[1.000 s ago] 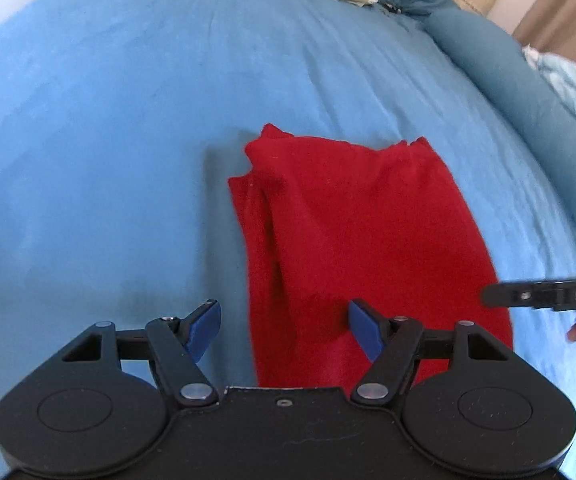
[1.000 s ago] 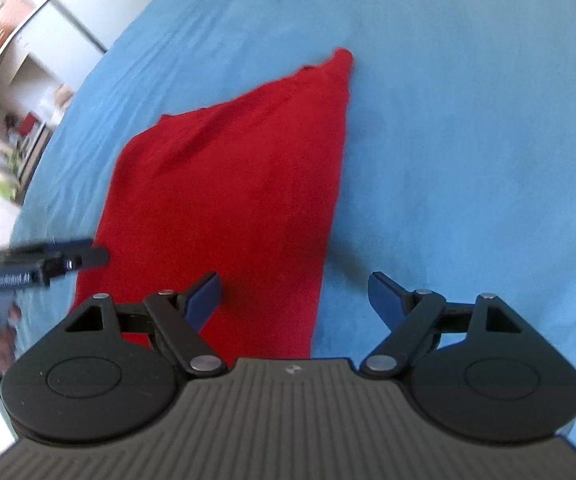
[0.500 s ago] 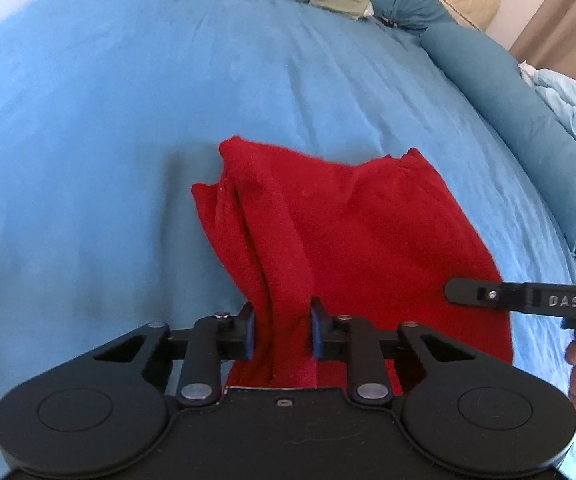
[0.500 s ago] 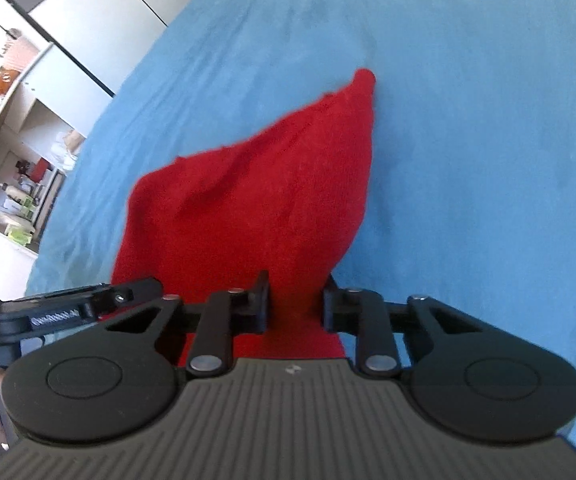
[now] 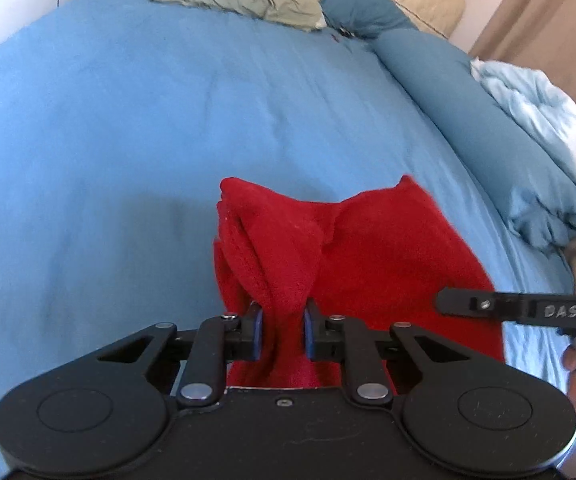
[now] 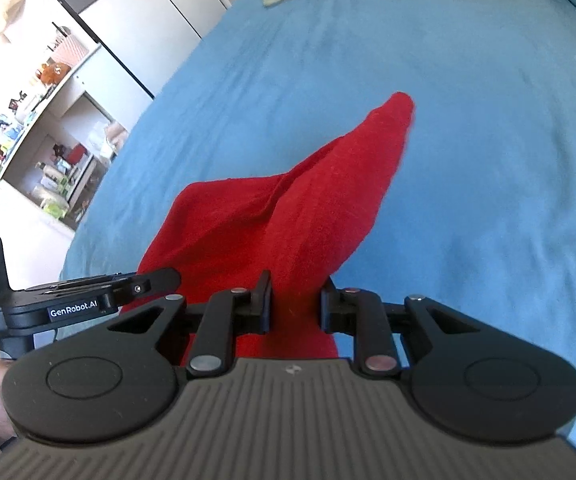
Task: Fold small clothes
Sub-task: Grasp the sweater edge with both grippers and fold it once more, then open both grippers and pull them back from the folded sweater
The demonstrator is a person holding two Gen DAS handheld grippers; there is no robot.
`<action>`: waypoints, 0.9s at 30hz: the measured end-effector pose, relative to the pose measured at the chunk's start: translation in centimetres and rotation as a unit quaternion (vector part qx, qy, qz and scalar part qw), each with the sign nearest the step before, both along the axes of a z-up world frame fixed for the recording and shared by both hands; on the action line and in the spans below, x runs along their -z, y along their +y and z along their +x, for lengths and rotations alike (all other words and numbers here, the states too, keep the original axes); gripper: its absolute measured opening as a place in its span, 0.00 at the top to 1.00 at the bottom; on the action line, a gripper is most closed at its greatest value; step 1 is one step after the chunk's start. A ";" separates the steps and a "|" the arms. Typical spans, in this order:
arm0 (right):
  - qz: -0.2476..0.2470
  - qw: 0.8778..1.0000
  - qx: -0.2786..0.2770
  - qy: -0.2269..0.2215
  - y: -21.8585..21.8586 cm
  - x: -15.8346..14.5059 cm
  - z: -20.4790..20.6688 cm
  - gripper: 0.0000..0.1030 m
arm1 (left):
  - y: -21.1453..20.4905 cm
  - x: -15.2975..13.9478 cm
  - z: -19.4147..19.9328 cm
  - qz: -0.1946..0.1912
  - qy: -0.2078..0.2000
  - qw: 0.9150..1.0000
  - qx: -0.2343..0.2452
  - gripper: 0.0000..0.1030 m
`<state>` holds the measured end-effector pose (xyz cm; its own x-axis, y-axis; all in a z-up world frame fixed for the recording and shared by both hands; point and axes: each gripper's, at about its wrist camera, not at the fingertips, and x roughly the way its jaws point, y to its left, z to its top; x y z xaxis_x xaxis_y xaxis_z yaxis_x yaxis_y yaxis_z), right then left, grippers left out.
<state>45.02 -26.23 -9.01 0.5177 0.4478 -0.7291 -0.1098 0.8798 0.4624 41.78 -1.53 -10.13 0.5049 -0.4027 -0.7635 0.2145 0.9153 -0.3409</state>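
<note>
Blue bedsheet (image 5: 136, 128) covers the bed, bearing a red cloth (image 5: 388, 256) near its front edge. Left gripper (image 5: 281, 330) is still closing, fingers clamping one bunched corner; right gripper (image 6: 295, 306) grips the other corner, lifted.

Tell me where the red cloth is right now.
The red cloth lies on the blue bedsheet, its near edge pinched by the left gripper and the right gripper.
</note>
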 end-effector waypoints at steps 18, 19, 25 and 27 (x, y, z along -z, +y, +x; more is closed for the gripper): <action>0.019 0.998 0.066 -0.008 -7.3 9.4 -6.5 0.13 | -4.1 6.0 -3.4 0.104 -0.099 0.990 0.004 0.31; 0.012 0.997 0.071 -0.023 -7.5 9.1 -7.0 0.10 | -3.5 5.9 -3.8 0.109 -0.108 0.988 -0.005 0.24; -0.027 0.995 0.072 -0.070 -7.9 10.2 -9.2 0.05 | -1.3 7.8 -4.8 0.109 -0.123 0.986 -0.032 0.11; -0.035 0.994 0.072 -0.078 -7.7 10.8 -9.5 0.05 | -1.8 8.5 -5.1 0.120 -0.128 0.984 -0.030 0.11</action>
